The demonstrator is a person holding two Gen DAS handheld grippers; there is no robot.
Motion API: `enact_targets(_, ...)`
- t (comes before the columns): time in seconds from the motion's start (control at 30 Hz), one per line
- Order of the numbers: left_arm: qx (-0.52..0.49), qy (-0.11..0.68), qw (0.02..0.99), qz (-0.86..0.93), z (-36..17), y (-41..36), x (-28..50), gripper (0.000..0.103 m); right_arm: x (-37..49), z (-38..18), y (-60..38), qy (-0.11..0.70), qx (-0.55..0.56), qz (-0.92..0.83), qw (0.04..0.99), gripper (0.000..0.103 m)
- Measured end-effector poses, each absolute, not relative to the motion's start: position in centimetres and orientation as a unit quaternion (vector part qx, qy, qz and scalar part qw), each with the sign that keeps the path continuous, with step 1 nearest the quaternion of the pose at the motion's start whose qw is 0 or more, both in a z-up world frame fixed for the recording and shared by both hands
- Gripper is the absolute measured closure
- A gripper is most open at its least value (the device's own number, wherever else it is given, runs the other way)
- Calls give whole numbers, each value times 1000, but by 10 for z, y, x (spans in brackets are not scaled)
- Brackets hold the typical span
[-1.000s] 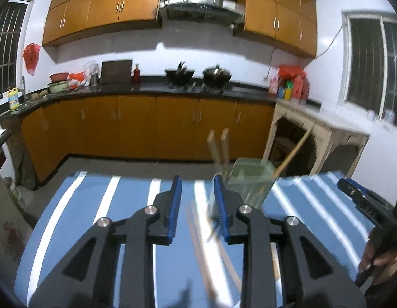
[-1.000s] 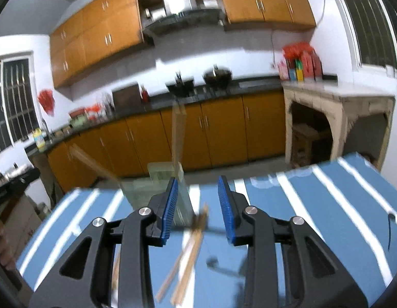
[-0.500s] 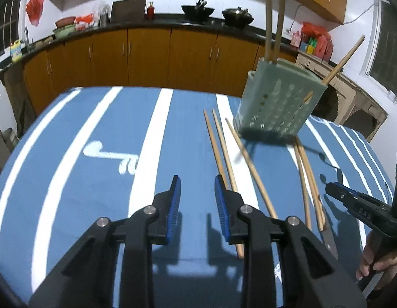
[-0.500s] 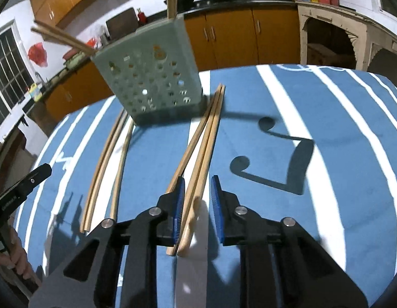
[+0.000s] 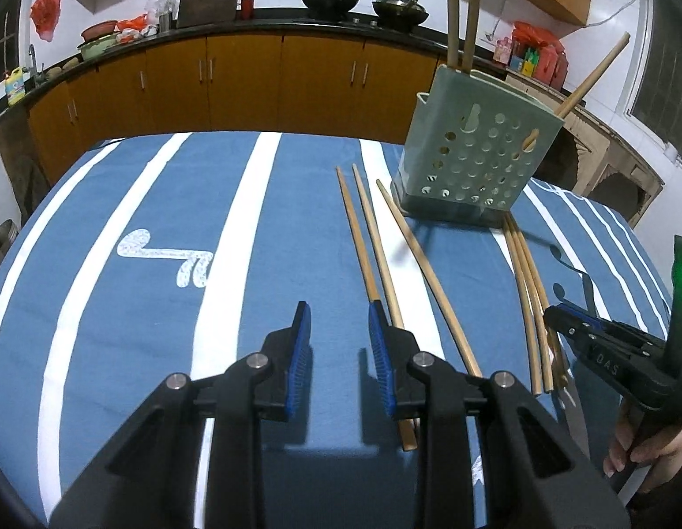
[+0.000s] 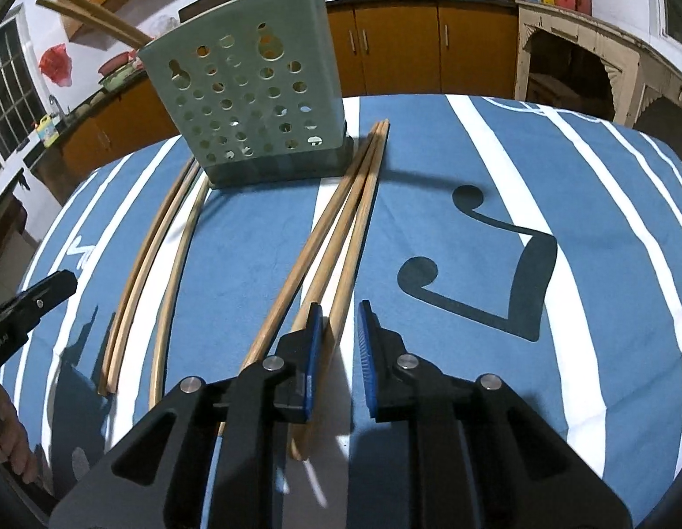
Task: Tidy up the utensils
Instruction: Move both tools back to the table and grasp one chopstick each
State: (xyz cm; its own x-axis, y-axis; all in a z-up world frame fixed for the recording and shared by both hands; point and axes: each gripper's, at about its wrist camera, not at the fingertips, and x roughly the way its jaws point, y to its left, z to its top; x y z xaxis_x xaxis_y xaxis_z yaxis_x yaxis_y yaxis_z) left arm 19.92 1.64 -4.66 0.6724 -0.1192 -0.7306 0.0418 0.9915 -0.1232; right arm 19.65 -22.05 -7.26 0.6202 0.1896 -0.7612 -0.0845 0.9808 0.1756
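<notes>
A pale green perforated utensil caddy (image 5: pixel 473 163) (image 6: pixel 252 101) stands on the blue striped tablecloth (image 5: pixel 142 203), with chopsticks (image 5: pixel 460 13) sticking up out of it. Loose wooden chopsticks lie in two groups in front of it: a left group (image 5: pixel 372 238) (image 6: pixel 151 255) and a right group (image 5: pixel 526 282) (image 6: pixel 350 211). My left gripper (image 5: pixel 339 322) is open low over the cloth, empty, with the left group just beside its right finger. My right gripper (image 6: pixel 339 317) is closing its jaws around the rightmost chopstick. That chopstick lies between the pads with a gap still showing.
Orange kitchen cabinets and a dark counter with woks (image 5: pixel 330 0) run behind the table. A pale stone side table (image 6: pixel 583 48) stands at the right. A hand (image 5: pixel 641 454) holds the right gripper's handle at the left wrist view's edge.
Both grippers have dropped toward the table and tipped downward. The right jaws have narrowed around a chopstick of the right group. The left jaws keep the same gap.
</notes>
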Motion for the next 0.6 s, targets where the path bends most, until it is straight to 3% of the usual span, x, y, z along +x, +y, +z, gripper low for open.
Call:
enact_targets(0.1,-46,406,911,-48,-49,13,202,75,197,-73,-220,427,55,78,899,86)
enact_targets(0.2,-45,413,908,-54,-53,8,206,75,197,-73,-219,424,26,56,903,93)
enact_targets(0.4,-37,426,902,-64,-64,-2,213,76,202,-74,-258,423,63,1,904,95)
enact_targets(0.6,-30,441,895,-63,-77,-9,219,84,201,-76,-275,422,69,-10,904,95)
